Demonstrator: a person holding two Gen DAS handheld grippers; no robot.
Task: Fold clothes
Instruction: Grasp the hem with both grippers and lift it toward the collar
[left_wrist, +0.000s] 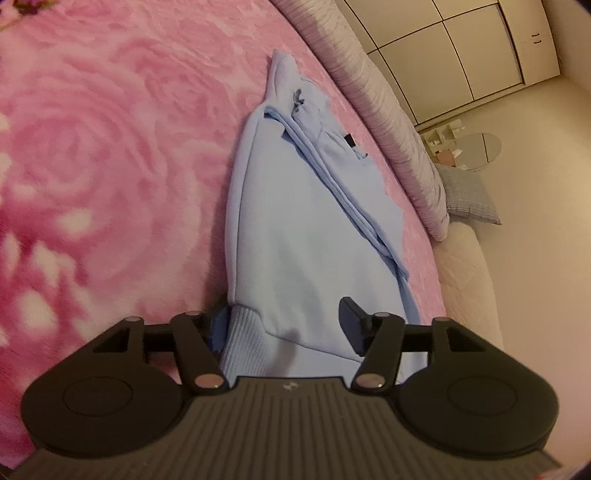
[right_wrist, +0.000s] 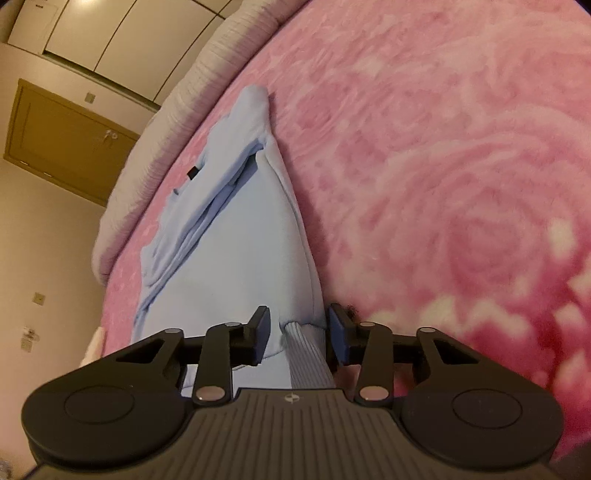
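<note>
A light blue sweatshirt (left_wrist: 295, 229) lies folded lengthways on the pink rose-patterned blanket (left_wrist: 110, 155), stretching away from both grippers toward the bed's far edge. My left gripper (left_wrist: 284, 326) is open and straddles the near ribbed hem (left_wrist: 247, 343). Its left pad is half hidden behind the ribbing, and its right finger (left_wrist: 351, 325) hovers over the cloth. In the right wrist view the same sweatshirt (right_wrist: 236, 229) runs up the frame. My right gripper (right_wrist: 299, 332) has its pads against both sides of the bunched ribbed hem (right_wrist: 306, 354).
A grey ribbed bolster (left_wrist: 388, 122) runs along the far side of the bed, with a pale cushion (left_wrist: 469, 195) and a round glass table (left_wrist: 480, 147) on the floor past it. White wardrobe doors (left_wrist: 461, 48) and a brown door (right_wrist: 62, 147) stand behind.
</note>
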